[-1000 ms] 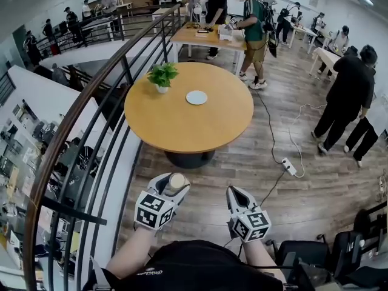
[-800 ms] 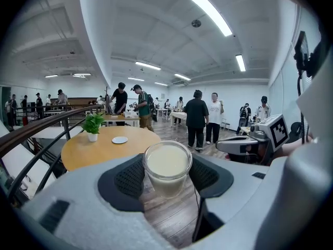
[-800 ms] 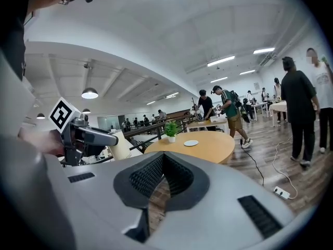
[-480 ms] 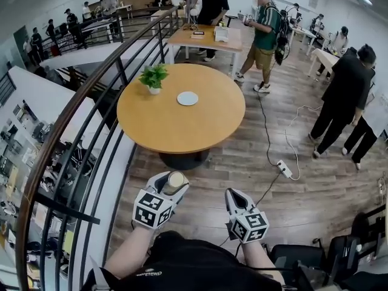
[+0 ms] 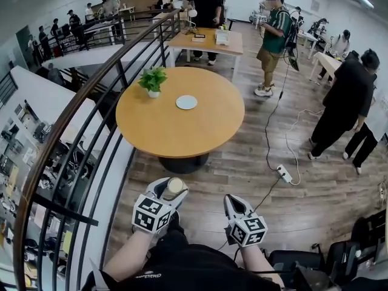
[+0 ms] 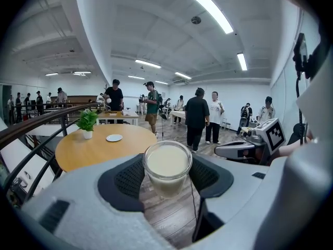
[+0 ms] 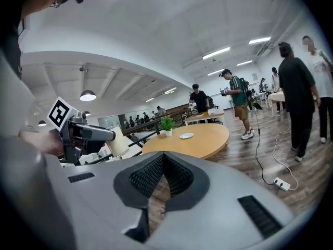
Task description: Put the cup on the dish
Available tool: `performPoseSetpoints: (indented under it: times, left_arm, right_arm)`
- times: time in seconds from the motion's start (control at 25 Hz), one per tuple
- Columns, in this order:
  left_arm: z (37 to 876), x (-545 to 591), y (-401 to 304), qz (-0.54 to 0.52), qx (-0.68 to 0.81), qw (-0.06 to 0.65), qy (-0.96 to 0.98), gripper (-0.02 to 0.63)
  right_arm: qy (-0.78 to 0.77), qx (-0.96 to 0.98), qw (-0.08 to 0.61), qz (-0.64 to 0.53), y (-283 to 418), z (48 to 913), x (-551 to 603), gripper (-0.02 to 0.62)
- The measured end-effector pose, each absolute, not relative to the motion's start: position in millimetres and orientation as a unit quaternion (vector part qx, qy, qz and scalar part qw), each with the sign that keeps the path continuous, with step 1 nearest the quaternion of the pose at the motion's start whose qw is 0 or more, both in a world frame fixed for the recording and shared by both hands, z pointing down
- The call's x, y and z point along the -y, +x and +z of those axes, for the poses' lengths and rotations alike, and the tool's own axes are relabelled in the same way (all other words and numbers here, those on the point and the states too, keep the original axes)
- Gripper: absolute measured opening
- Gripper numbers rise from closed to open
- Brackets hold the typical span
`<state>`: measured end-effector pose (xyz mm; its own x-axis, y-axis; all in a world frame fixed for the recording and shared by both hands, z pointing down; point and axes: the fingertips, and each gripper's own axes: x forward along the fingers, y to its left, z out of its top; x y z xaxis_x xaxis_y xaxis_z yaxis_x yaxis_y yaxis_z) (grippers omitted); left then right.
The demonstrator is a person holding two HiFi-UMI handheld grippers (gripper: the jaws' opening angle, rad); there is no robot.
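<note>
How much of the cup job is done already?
Done: the cup is picked up, clamped in the left gripper. In hand: it is held over the floor, short of the round table. Left: reach the table and set the cup on the white dish. The right gripper is shut and empty.

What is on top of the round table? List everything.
A white dish and a potted plant sit apart on the round table. The cup is not there; the left gripper holds it. Anything directly behind the plant is hidden.
</note>
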<state>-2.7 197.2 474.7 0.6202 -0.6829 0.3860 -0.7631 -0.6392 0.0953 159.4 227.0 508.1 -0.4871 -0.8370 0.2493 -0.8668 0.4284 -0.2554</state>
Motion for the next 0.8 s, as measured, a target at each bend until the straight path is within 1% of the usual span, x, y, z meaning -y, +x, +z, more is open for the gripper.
performPoseSetpoints:
  times: [0.44,0.8]
  left_arm:
    - [466.9,-139.9,-11.2,0.152,0.407,0.119,0.893,0.267]
    - [456.4,-33.2,-48.9,0.149,0.401,0.112,0.897,0.267]
  right_arm:
    - [0.520,0.837,0.037,0.168,163.4,501.7,-172.6,-0.002]
    - [0.534,0.828,0.034,0.171,132.5,495.6,-73.0,-0.002]
